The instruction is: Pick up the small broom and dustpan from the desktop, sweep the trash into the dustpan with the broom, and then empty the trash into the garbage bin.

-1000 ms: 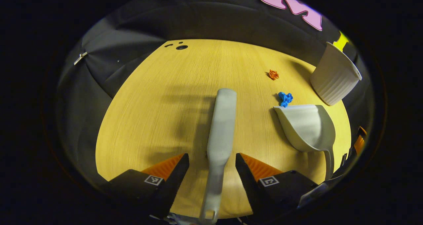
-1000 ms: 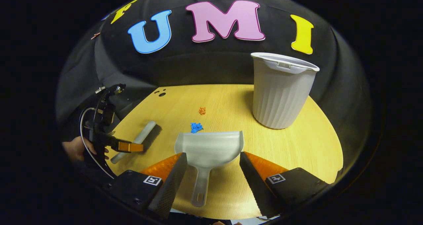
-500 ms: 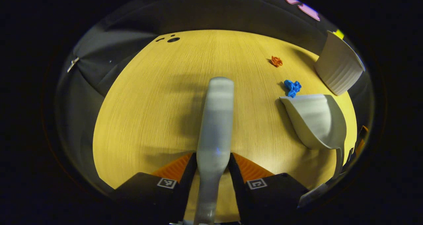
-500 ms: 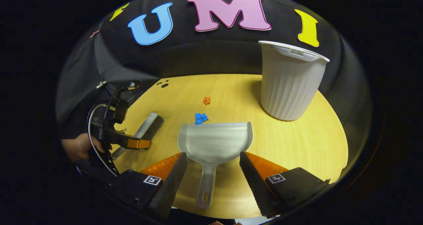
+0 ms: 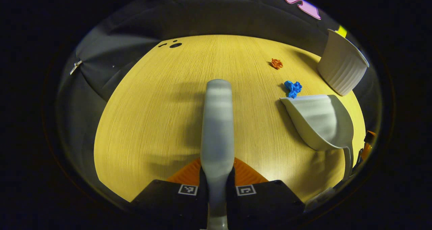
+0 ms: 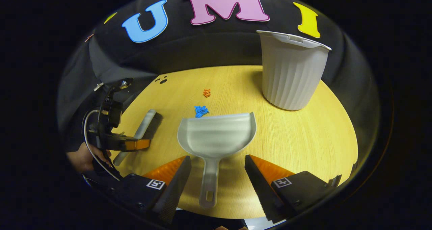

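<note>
Left gripper view: left gripper [image 5: 216, 176], low over the desktop [image 5: 152, 115], has clamped both fingers on the broom [image 5: 216, 122] handle, having stood apart a second ago. Right gripper view: right gripper [image 6: 217, 171] straddles the dustpan [image 6: 216, 133] handle, fingers spread; blue scrap [image 6: 201, 111] touches the pan's lip, bin [image 6: 292, 71] far right.

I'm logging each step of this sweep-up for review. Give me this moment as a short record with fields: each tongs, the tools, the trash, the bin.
left tongs: shut on the broom handle
right tongs: open, straddling the dustpan handle, not gripping
dustpan: flat on the desk, mouth toward the trash
blue scrap: just beyond the dustpan's lip
orange scrap: farther back on the desk
bin: upright, back right in the right gripper view
</note>
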Action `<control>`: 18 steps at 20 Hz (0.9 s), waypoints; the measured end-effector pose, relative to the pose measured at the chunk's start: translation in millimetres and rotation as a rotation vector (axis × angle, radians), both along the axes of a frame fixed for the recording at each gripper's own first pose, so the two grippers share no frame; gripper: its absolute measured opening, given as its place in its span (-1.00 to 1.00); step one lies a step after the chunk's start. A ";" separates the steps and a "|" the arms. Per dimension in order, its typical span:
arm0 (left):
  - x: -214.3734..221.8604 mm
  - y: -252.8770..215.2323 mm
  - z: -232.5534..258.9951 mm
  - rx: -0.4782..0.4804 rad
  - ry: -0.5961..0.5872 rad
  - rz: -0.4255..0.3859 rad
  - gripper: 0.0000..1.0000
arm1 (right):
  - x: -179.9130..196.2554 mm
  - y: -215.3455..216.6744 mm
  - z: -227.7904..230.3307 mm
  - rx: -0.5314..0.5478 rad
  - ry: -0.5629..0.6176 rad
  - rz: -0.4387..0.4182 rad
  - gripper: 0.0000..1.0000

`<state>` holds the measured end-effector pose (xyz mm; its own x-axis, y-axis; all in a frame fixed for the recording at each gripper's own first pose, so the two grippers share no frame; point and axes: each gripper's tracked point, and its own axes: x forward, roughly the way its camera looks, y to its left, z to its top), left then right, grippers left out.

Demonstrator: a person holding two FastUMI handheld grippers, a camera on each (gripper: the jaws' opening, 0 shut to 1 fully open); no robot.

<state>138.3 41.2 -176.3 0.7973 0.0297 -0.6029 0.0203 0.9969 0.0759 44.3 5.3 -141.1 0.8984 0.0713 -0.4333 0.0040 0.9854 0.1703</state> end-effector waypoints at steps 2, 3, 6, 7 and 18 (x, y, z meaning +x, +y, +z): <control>-6.0 -0.2 3.7 -0.007 -0.027 -0.007 -0.49 | -1.9 2.3 -5.8 0.004 0.020 0.003 0.98; -10.2 0.7 6.4 -0.015 -0.044 -0.004 -0.51 | -1.6 3.9 -9.1 0.009 0.030 0.005 0.98; -28.0 1.5 20.5 -0.061 -0.087 0.009 -0.47 | -1.4 1.9 -18.4 -0.004 0.071 -0.010 0.99; -35.7 2.7 24.9 -0.077 -0.098 0.015 -0.51 | -0.9 -0.9 -22.5 -0.015 0.091 -0.020 0.99; -86.5 42.6 53.9 -0.100 -0.138 0.106 -0.51 | 28.5 18.0 -85.8 -0.003 0.305 -0.046 0.80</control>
<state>51.8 83.8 -122.4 0.8684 0.0632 -0.4919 -0.0888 0.9956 -0.0288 72.8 23.3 -226.9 0.7291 0.0317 -0.6836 0.0994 0.9834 0.1516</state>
